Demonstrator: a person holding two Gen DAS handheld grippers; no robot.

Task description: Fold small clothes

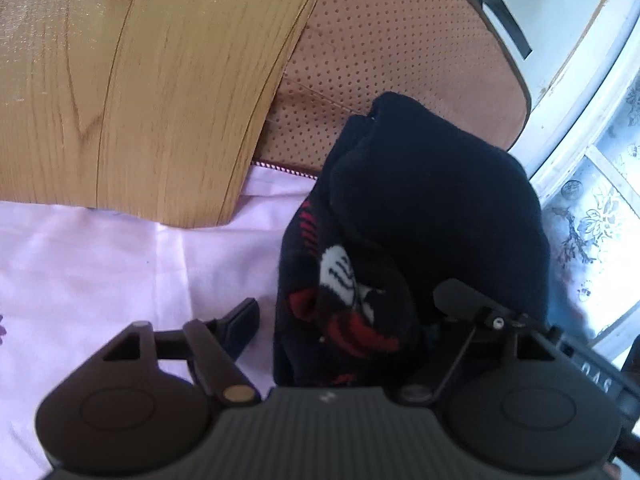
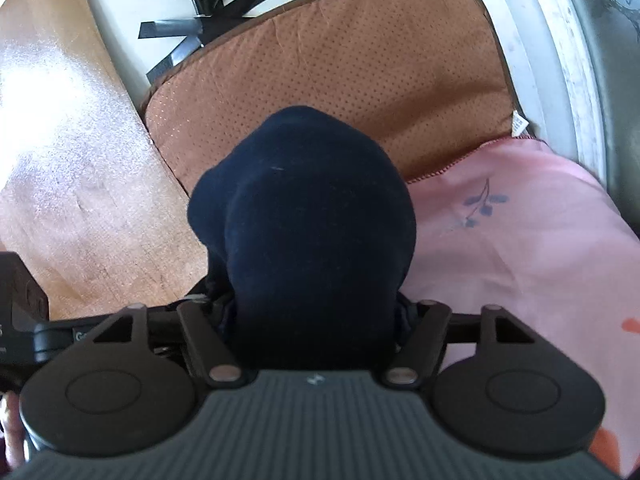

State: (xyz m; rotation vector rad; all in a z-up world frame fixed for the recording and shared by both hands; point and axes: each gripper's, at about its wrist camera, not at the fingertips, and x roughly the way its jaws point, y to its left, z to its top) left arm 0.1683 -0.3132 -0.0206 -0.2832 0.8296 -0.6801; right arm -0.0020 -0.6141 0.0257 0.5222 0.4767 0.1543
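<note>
Seen along the left gripper [image 1: 348,316], a bundle of dark navy knitted garment with a red and white pattern [image 1: 400,240] sits between its fingers. The left finger stands clear of the cloth, over pale pink fabric [image 1: 100,264]; the right finger lies against the bundle, so the jaws look parted rather than clamped. Ahead and left is a wooden board [image 1: 140,80]; straight ahead, a perforated tan cushion [image 1: 380,40].

In the right gripper's [image 2: 316,312] view, the same navy garment fills the gap and hides both fingertips; whether they pinch it cannot be told. A pink floral cloth [image 2: 520,240] lies to its right.

The garment appears lifted, probably mid-fold or being carried. Next it likely needs laying flat before a fold.
</note>
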